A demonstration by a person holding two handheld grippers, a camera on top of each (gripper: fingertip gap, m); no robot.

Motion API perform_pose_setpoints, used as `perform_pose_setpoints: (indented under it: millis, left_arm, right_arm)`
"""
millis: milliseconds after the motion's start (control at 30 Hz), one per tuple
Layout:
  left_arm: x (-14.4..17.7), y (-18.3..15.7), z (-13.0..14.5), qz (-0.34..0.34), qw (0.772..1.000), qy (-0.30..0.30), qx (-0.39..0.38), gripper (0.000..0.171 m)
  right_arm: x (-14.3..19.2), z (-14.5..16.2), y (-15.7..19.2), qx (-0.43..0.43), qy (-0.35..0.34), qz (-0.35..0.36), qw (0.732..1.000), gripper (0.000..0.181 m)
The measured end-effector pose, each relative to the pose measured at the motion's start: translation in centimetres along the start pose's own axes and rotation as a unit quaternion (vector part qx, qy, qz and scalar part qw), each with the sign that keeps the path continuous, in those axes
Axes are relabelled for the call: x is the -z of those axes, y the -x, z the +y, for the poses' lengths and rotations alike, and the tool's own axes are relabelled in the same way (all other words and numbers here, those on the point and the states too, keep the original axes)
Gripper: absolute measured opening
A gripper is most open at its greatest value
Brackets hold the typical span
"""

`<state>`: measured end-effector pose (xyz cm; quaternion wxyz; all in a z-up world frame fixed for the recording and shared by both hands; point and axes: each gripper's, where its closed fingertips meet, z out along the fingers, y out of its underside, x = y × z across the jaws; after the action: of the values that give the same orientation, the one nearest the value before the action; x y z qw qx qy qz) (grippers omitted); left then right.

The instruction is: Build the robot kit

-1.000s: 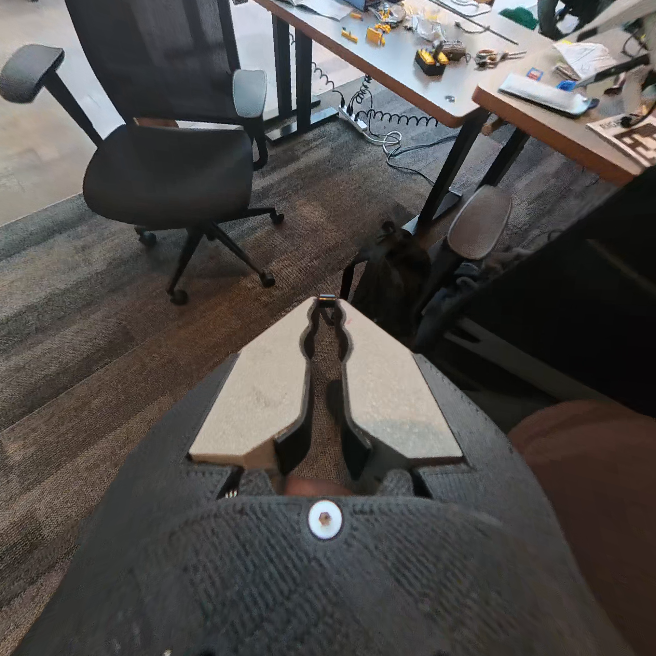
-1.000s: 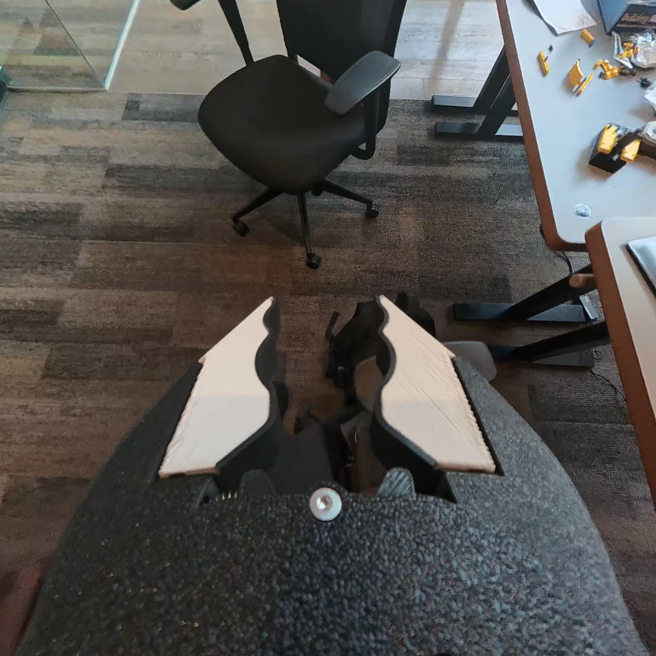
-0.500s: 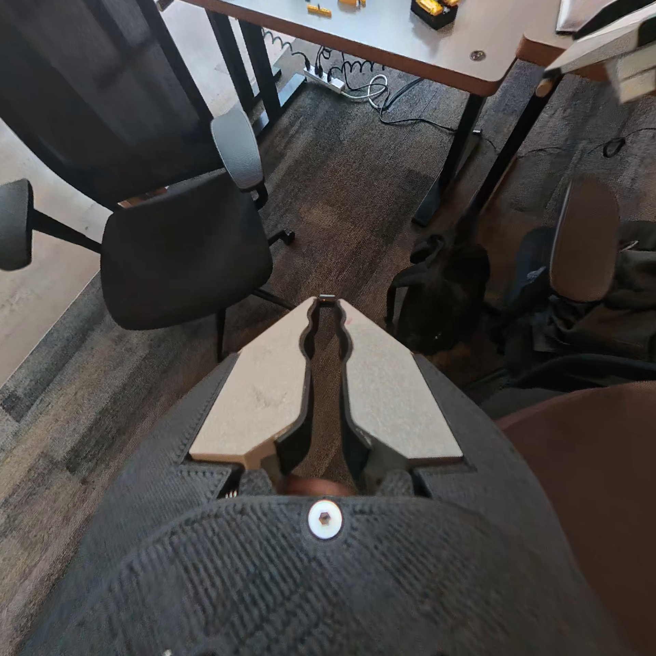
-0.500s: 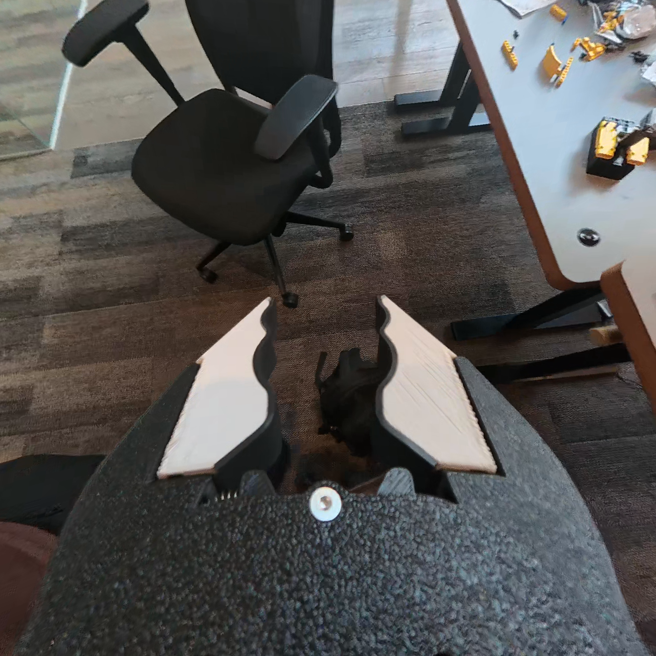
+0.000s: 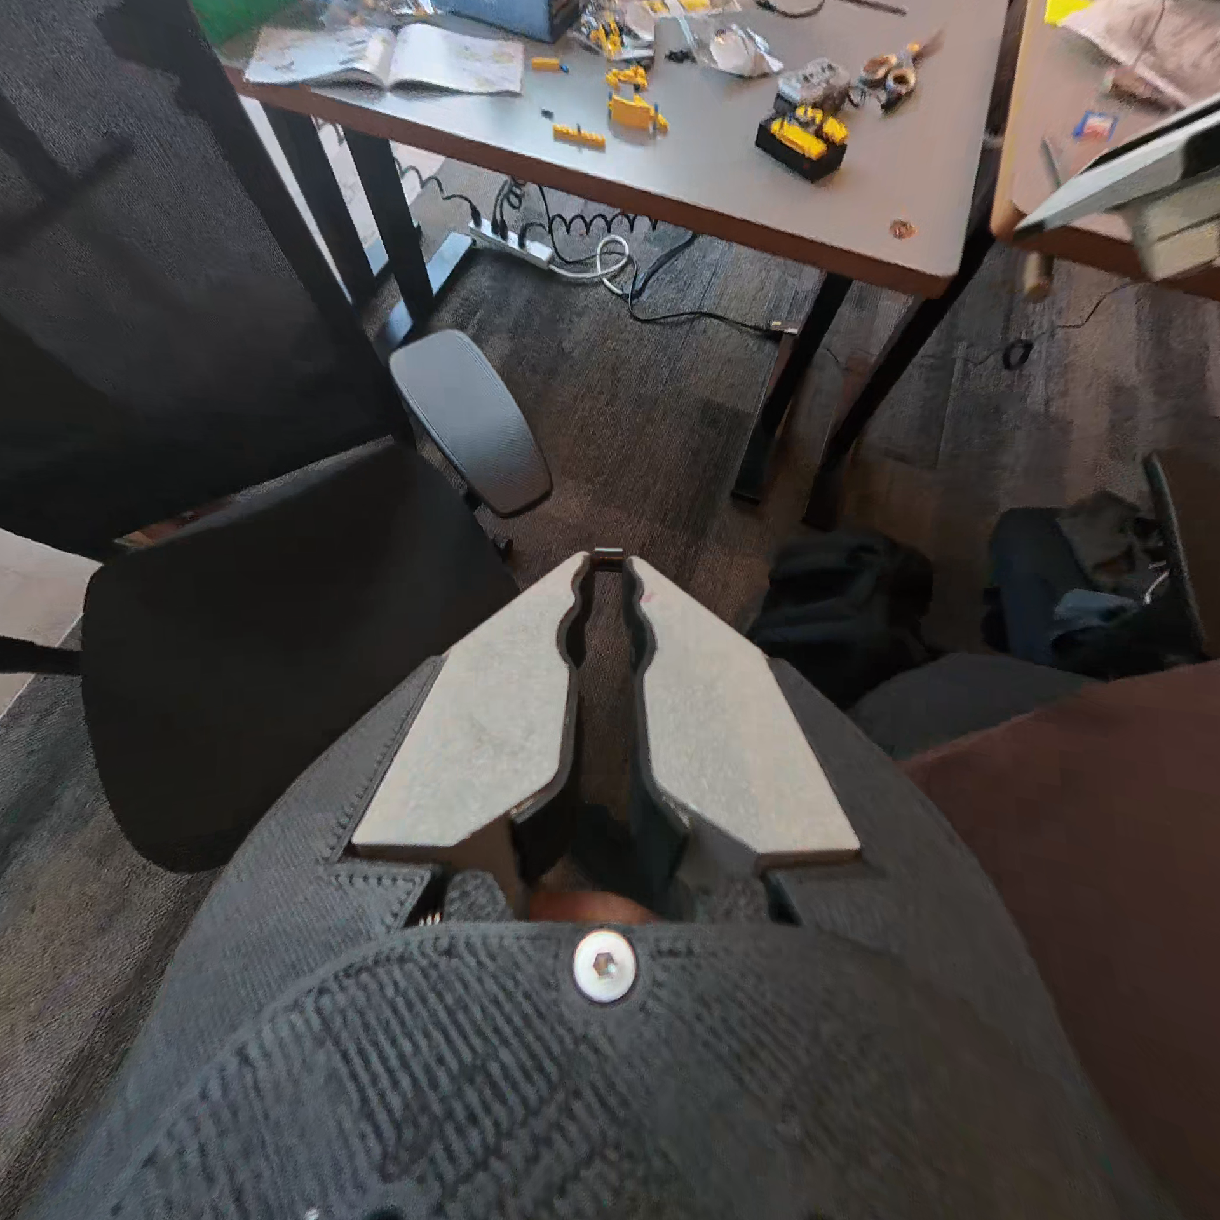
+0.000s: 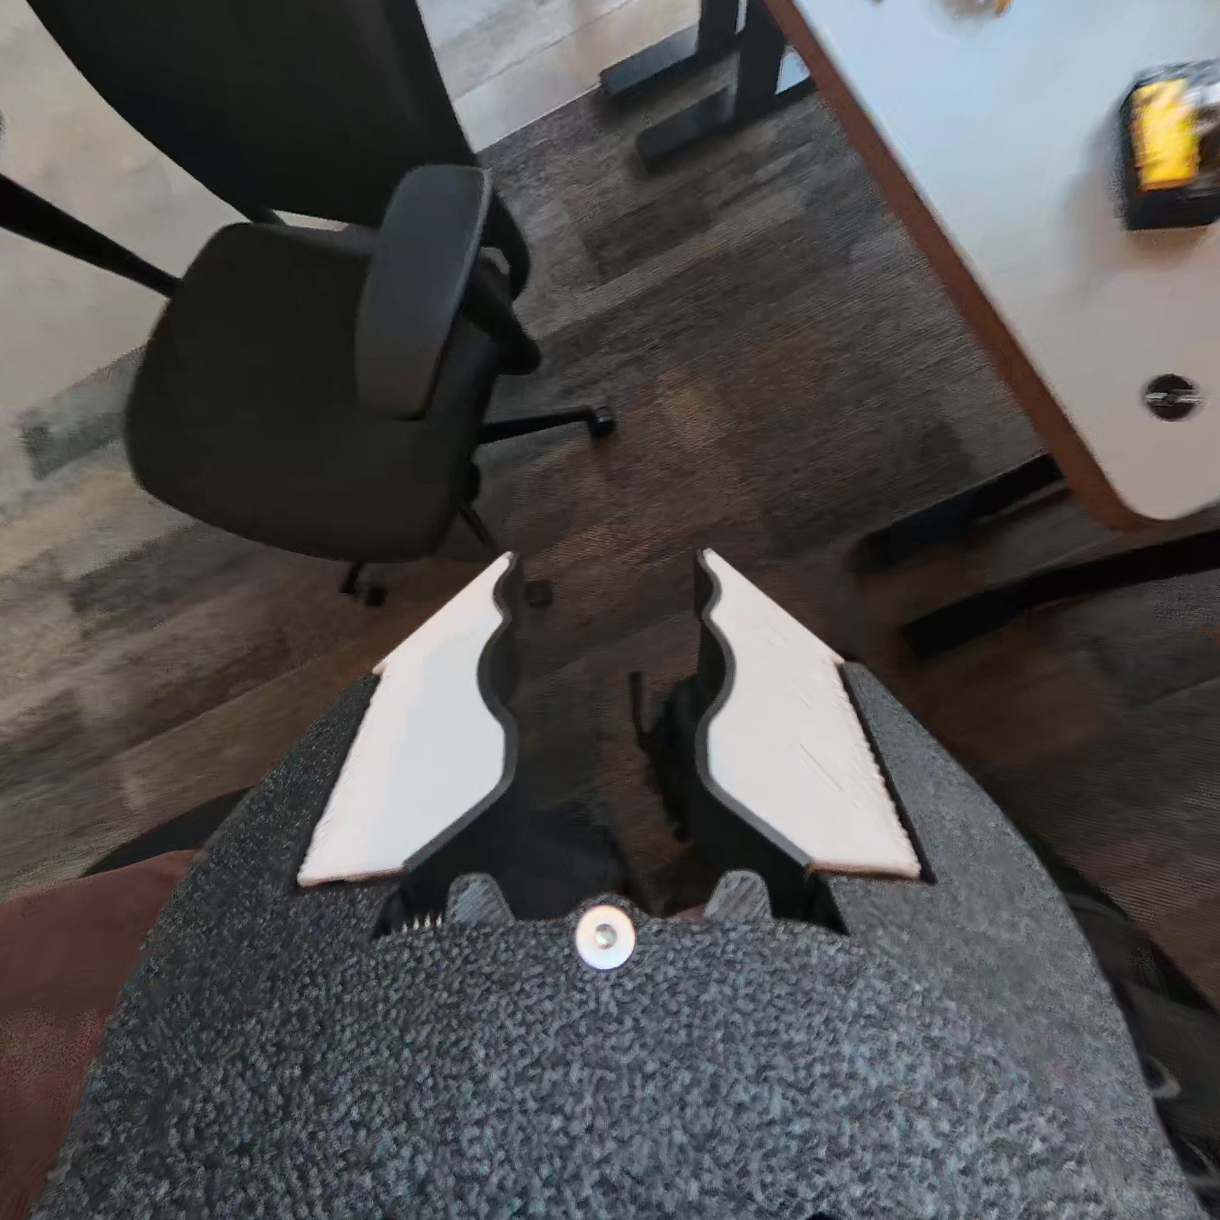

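My left gripper (image 5: 608, 569) is shut on a small black piece (image 5: 607, 556) pinched at its fingertips. It hangs in the air above the carpet, between a black office chair (image 5: 264, 627) and a grey table (image 5: 726, 185). Loose yellow bricks (image 5: 634, 112) and a black-and-yellow brick model (image 5: 801, 138) lie on the table. My right gripper (image 6: 605, 558) is open and empty, also above the carpet, with the table's corner (image 6: 1122, 488) to its right. The right wrist view is blurred by motion.
An open booklet (image 5: 396, 59) lies at the table's far left. A power strip with cables (image 5: 521, 241) lies under the table. A black backpack (image 5: 838, 614) sits on the floor to the right. The chair (image 6: 297, 409) stands left of the right gripper. A second desk (image 5: 1089, 218) adjoins on the right. One gripper's finger ends stand about 35 cm off the other's.
Both views have swung towards the table; its top with the bricks now fills the upper left wrist view. The chair looms closer. The left gripper stays shut, the right stays open.
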<state>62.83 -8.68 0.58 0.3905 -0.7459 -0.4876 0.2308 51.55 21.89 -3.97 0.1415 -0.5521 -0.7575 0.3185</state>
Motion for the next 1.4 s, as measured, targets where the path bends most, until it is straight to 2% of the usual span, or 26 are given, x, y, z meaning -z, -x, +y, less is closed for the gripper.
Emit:
perform_pose_setpoints:
  millis: [67,167,267,400,533,667,733,800,933,1100,1233,1400]
  left_arm:
    - [-0.5,3.1,-1.9,0.007,1.0,-0.018,0.013,0.005]
    - [-0.9,8.0,-3.3,-0.021,0.999,-0.032,0.02,0.005]
    - [-1.3,12.1,-2.3,-0.049,0.997,-0.025,0.053,0.005]
    - [-2.8,16.1,0.3,-0.089,0.992,0.02,0.089,0.005]
    - [-5.0,18.7,-1.5,-0.13,0.985,0.029,0.109,0.005]
    - [-10.0,20.7,-5.7,-0.172,0.978,0.038,0.115,0.005]
    - [-13.0,21.1,-7.9,-0.196,0.972,0.063,0.114,0.005]
    - [-16.1,20.2,-10.9,-0.191,0.97,0.074,0.132,0.005]
    - [-22.3,18.7,-16.6,-0.171,0.978,0.079,0.089,0.005]
    - [-28.7,17.9,-22.6,-0.13,0.987,0.075,0.061,0.005]
    - [-31.9,17.0,-25.6,-0.105,0.991,0.079,0.027,0.005]
    - [-34.9,15.6,-28.0,-0.062,0.994,0.085,-0.024,0.005]
  right_arm:
    - [-2.6,-2.8,2.7,-0.003,0.02,-0.033,0.999,0.051]
    - [-6.4,-7.2,5.3,0.042,0.033,-0.032,0.998,0.051]
    - [-10.5,-11.4,8.7,0.079,0.04,-0.064,0.994,0.052]
    - [-15.7,-16.0,11.8,0.134,0.037,-0.104,0.985,0.052]
    - [-21.1,-20.3,11.9,0.169,0.026,-0.137,0.976,0.052]
    - [-26.3,-24.9,10.1,0.191,0.013,-0.188,0.963,0.053]
    - [-28.5,-26.6,7.9,0.222,0.017,-0.197,0.955,0.053]
    - [-29.7,-27.9,4.9,0.222,0.036,-0.202,0.953,0.053]
    - [-31.1,-29.2,-0.6,0.194,0.072,-0.227,0.952,0.053]
    - [-31.3,-31.5,-7.0,0.177,0.053,-0.202,0.962,0.053]
    - [-31.0,-32.5,-9.1,0.163,0.035,-0.201,0.965,0.053]
    - [-30.5,-33.1,-9.8,0.134,0.005,-0.197,0.971,0.052]
